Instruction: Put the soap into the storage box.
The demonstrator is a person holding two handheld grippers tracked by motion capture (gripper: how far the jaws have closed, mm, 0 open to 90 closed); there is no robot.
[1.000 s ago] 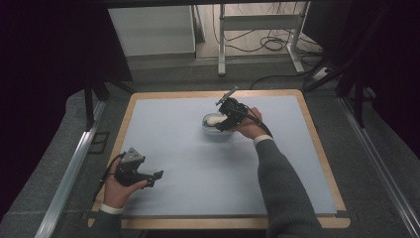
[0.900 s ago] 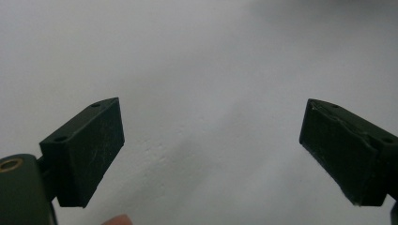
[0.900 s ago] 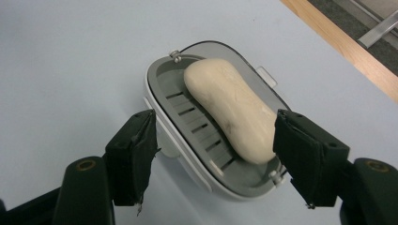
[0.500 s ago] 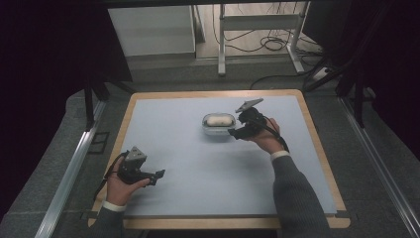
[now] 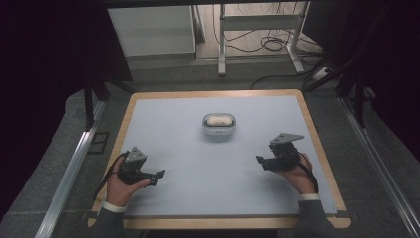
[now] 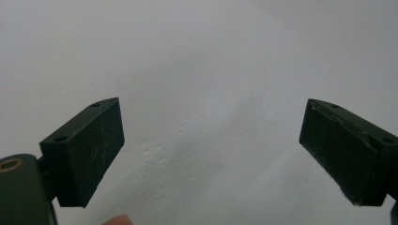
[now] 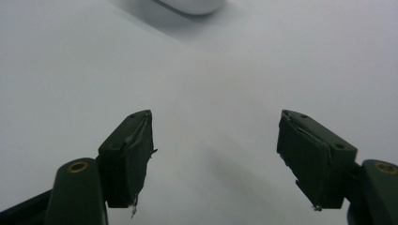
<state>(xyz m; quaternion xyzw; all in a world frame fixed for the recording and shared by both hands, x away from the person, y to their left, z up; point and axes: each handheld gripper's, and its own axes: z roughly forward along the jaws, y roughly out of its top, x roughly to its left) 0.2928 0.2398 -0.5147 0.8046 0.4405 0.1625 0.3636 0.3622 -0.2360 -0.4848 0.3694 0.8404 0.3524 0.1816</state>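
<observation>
A small white lidded container was seen just above frame centre on the bench. Left gripper, lower left, was held wide open w/ nothing in it. Right gripper, lower right, was likewise wide open, empty, well apart from the container.

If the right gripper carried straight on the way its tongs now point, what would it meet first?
Probably the bare table surface: the open right gripper looks down on it. The white container sits farther ahead, left of centre; depth is unclear.
</observation>
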